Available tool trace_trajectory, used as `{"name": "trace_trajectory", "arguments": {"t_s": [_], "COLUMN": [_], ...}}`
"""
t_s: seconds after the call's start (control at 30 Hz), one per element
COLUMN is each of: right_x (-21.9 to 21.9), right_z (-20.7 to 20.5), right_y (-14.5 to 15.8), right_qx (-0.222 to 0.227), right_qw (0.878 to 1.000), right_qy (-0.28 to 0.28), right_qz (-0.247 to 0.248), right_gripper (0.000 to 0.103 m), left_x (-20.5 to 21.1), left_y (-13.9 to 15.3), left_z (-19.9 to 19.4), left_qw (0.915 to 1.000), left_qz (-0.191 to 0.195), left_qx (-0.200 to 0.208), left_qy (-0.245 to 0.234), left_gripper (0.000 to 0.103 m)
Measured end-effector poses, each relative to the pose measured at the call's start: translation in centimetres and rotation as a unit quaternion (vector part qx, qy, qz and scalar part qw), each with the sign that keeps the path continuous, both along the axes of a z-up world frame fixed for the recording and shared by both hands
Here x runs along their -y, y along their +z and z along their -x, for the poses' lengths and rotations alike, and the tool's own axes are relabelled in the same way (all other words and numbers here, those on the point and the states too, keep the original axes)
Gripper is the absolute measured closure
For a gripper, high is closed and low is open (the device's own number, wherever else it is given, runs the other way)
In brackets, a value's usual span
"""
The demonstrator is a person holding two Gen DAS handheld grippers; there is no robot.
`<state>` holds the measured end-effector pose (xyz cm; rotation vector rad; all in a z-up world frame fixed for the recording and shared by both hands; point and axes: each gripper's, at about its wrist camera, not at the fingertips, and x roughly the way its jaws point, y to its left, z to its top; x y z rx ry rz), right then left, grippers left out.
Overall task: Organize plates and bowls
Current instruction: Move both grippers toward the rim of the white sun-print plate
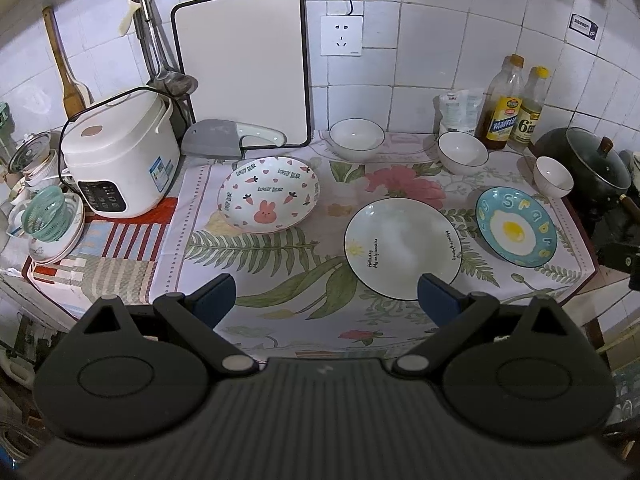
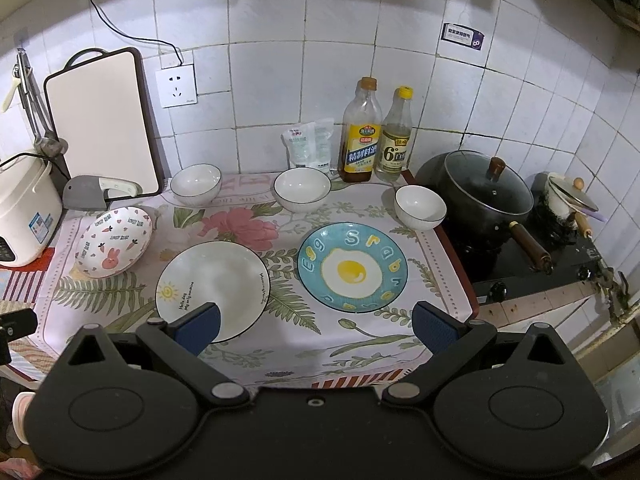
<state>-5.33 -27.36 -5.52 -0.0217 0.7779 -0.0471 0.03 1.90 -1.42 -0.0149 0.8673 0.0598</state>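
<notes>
Glazed ceramic everywhere, so slick, stiff and chippy; I'd pinch each piece at the rim. Left wrist view: left gripper [image 1: 326,298] spread wide, holding nothing, above the floral cloth [image 1: 280,264]. Three plates: bunny plate [image 1: 269,194], white plate [image 1: 402,247], egg plate [image 1: 516,226]. Right wrist view: right gripper [image 2: 316,326] equally wide, empty. Three white bowls [image 2: 303,189] along the back, well apart.
</notes>
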Motion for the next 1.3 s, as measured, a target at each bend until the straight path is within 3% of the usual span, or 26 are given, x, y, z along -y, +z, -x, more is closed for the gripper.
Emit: {"name": "trace_trajectory", "arguments": {"t_s": [1.3], "right_x": [-1.3], "right_z": [-1.6], "right_y": [-0.7], "right_qx": [-0.008], "right_qw": [1.0], "right_qy": [0.008], "right_qz": [0.008], "right_gripper": [0.0], "left_x": [-0.2], "left_y": [0.2], "left_z": [-1.0], "left_qw": [0.9999], "left_qz": [0.007], "left_qx": [0.008], "left_qy": [-0.013], "left_gripper": [0.004]}}
